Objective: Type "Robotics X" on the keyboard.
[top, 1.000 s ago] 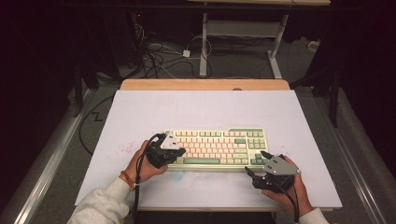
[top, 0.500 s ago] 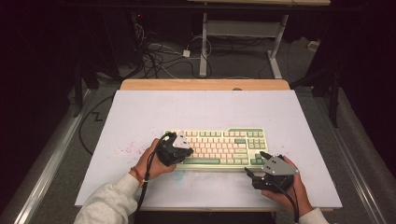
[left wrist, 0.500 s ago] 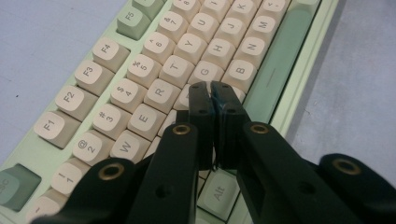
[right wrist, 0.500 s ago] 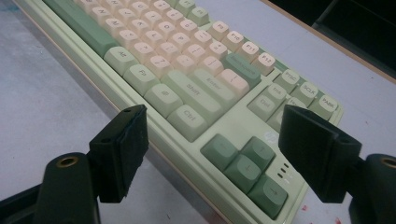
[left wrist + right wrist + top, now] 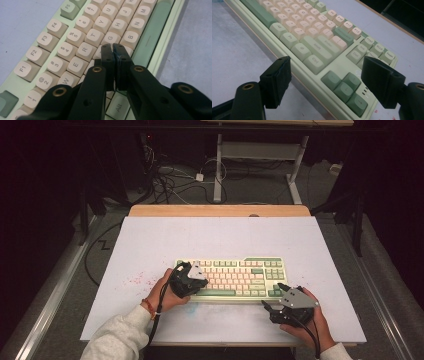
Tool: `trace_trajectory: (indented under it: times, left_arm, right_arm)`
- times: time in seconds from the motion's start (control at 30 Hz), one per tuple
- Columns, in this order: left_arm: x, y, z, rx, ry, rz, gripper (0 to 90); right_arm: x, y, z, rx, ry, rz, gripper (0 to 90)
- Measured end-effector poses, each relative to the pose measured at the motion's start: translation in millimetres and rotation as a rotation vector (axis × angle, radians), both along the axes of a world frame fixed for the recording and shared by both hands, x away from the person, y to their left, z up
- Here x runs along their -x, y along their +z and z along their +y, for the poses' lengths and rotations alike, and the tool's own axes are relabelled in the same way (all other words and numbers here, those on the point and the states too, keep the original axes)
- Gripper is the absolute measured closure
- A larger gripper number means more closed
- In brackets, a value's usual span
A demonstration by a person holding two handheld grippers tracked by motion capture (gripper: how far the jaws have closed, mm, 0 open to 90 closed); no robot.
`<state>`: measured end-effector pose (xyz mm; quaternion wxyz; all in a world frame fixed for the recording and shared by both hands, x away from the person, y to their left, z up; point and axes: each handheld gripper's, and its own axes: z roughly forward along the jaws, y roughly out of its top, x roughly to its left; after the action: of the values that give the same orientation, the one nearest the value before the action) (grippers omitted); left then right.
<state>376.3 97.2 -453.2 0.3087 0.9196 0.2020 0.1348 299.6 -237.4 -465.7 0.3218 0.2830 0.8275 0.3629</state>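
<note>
The keyboard (image 5: 235, 277) lies at the centre of the high view on the worktop (image 5: 150, 250): rigid, likely fairly heavy, keycaps loose-fitting. Left tongs (image 5: 113, 48), clenched, press near G; right tongs (image 5: 325, 77) gape at its lower-right corner—grip the case edges.

the keyboard (image 5: 75, 50) keycaps read f1 to f5, the digits 2 to 7, w, e, r, t, y, u, g, h, j, b, n, m and alt. in the right gripper view its keys (image 5: 322, 47) read shift, enter, ctrl, fn, f11 and f12.
</note>
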Motion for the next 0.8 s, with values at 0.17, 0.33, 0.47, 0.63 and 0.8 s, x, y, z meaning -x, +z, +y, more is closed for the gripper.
trace_trajectory:
  times: [0.17, 0.33, 0.47, 0.63, 0.8]
  left_arm:
    - [0.4, 0.1, -0.2, -0.006, -0.002, -0.002, 85.4]
    - [3.0, -2.6, -3.9, -0.036, -0.013, -0.026, 87.4]
    - [3.2, -1.2, -1.9, -0.027, -0.009, -0.031, 86.3]
    - [5.0, 3.1, 1.4, -0.011, 0.003, -0.060, 84.6]
    - [7.6, 5.7, 5.0, -0.002, 0.004, -0.083, 81.3]
  right_arm:
    - [0.3, 0.1, 0.2, 0.000, 0.001, 0.001, 24.5]
    - [-0.2, -1.2, 0.9, 0.012, 0.004, 0.010, 24.5]
    - [0.0, -1.0, 1.0, 0.012, 0.008, 0.007, 24.5]
    - [0.1, -0.6, 0.9, 0.010, 0.007, 0.006, 24.5]
    - [0.1, -0.9, 1.4, 0.010, 0.008, 0.007, 24.5]
